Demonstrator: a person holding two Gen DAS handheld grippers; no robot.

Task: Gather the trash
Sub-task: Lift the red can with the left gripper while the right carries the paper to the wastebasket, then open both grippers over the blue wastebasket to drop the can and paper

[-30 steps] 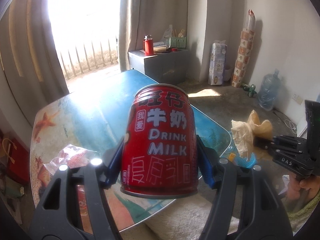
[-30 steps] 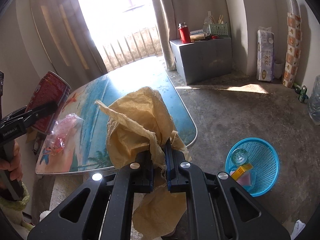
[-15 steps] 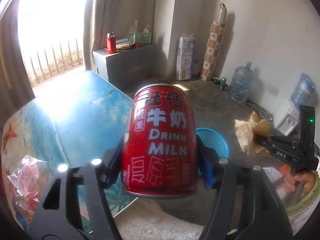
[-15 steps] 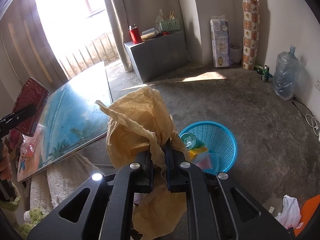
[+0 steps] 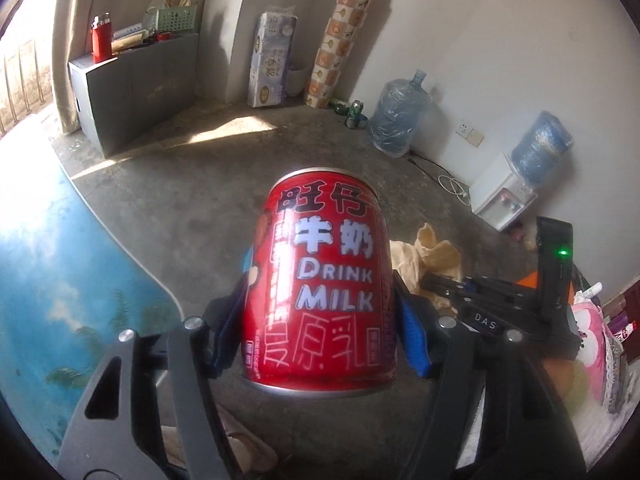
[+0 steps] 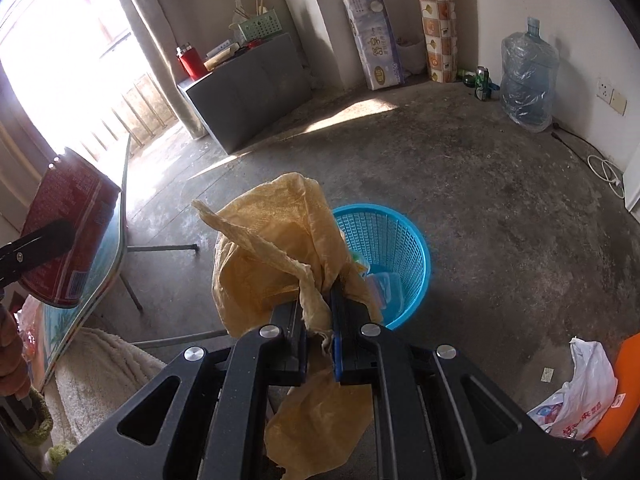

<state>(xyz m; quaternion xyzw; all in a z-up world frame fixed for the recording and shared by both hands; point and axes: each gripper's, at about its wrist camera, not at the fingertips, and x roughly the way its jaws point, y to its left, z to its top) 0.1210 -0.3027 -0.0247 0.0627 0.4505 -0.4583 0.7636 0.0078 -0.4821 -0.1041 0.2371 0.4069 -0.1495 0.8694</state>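
Note:
My left gripper (image 5: 320,316) is shut on a red milk can (image 5: 320,292), held upright in the air above the concrete floor, right of the table edge. The can also shows at the left of the right wrist view (image 6: 68,228). My right gripper (image 6: 318,320) is shut on a crumpled yellow-brown paper wrapper (image 6: 272,256) and holds it just above and left of a blue plastic basket (image 6: 404,248) on the floor. The basket holds some trash. The wrapper (image 5: 432,256) and right gripper (image 5: 440,284) show right of the can in the left wrist view.
A blue sea-print table (image 5: 60,272) stands at the left, its metal legs (image 6: 160,248) near the basket. A grey cabinet (image 6: 248,88), tissue pack (image 6: 376,56), water jugs (image 6: 528,72) and a dispenser (image 5: 500,200) line the walls. A white plastic bag (image 6: 580,400) lies at the right.
Both grippers swung right, away from the table toward the floor. The right gripper with the wrapper has come closer over the blue basket. Both grips are unchanged.

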